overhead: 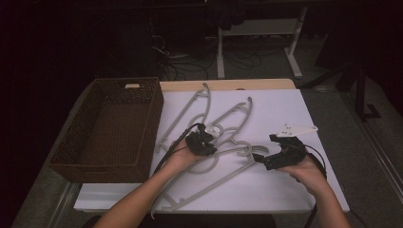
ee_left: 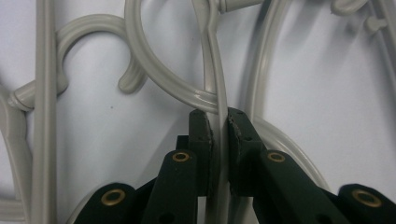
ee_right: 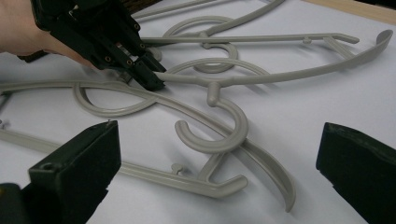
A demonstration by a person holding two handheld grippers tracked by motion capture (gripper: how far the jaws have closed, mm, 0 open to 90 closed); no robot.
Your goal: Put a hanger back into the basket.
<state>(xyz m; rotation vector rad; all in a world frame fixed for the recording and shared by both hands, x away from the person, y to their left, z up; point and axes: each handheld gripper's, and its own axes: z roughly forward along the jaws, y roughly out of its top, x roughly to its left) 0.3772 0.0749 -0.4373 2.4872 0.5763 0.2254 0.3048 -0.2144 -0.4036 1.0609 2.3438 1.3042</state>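
Hanger (ee_left: 219, 93): grey plastic, one of several lying tangled on the white worktop (overhead: 285, 190), just right of the wicker basket (overhead: 109, 128); its thin bar runs between the pads of the left claw (ee_left: 219, 135), which is closed on it, pads pressing both sides. Neighbouring hangers (ee_right: 210, 135): hooks and arms overlap the held one; a curved hook crosses the bar just beyond the pads. Risk, judged: lifting the held hanger may drag the interlocked ones along, since their hooks loop over and under one another; a snagged hook could twist the bar out of the narrow grip or sweep other hangers off the worktop edge. The bar is slim and smooth, so it may also pivot between the pads and swing. Right claw (ee_right: 219, 172): jaws wide apart, holding nothing, poised low over a hook nearby; well placed to pin the rest down. Basket: empty, open top.
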